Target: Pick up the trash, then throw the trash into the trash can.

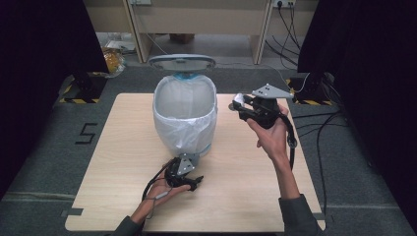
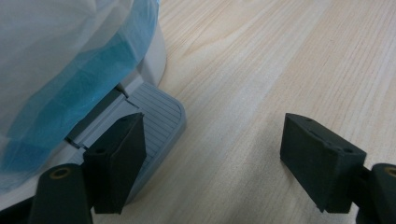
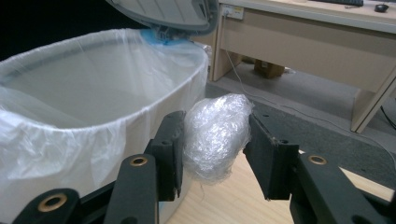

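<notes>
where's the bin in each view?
High view: bin at table centre, lid up.
Left gripper view: upper left, its bag and grey pedal under the left gripper.
Right gripper view: left half, beside the plastic wad in the right gripper.
Shared landmark: the white bag.

Pale matt wood-grain table (image 1: pixel 246 196), glossy crinkled wad (image 3: pixel 217 133), seemingly plastic film.
</notes>
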The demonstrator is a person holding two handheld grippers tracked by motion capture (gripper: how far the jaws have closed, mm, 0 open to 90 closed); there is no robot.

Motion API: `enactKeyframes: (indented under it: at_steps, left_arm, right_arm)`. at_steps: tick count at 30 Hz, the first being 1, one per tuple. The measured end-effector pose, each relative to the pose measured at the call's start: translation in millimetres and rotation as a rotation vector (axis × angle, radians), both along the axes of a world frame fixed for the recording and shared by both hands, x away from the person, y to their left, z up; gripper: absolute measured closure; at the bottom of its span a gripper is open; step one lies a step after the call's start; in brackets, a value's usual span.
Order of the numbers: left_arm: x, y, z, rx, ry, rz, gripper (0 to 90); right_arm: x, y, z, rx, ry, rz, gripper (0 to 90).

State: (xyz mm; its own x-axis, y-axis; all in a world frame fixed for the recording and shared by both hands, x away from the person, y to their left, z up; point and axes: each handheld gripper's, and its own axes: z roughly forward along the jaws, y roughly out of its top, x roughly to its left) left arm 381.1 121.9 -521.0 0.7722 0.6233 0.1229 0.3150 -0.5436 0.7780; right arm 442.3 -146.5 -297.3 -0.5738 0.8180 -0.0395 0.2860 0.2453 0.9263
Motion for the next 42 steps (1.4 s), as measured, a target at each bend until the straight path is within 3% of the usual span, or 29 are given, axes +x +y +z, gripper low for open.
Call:
enactKeyframes:
  at_steps: [8, 23, 37, 42]
  left_arm:
    - [-0.4, -0.5, -0.2, -0.005, 0.007, 0.004, 21.8]
    - [-0.4, -0.5, 0.1, 0.005, 0.007, 0.004, 21.7]
    - [-2.7, -0.6, -0.1, 0.001, 0.01, 0.005, 21.7]
    - [-2.7, -0.6, 0.0, 0.001, 0.01, 0.005, 21.7]
  right_arm:
    - [4.3, 11.8, 11.2, -0.001, -0.009, 0.023, 57.6]
    - [17.3, 66.3, 31.9, -0.007, -0.03, 0.122, 57.6]
    - [25.8, 93.6, 25.4, 0.009, -0.01, 0.176, 57.5]
    - [32.7, 112.4, 20.8, 0.011, -0.001, 0.203, 56.9]
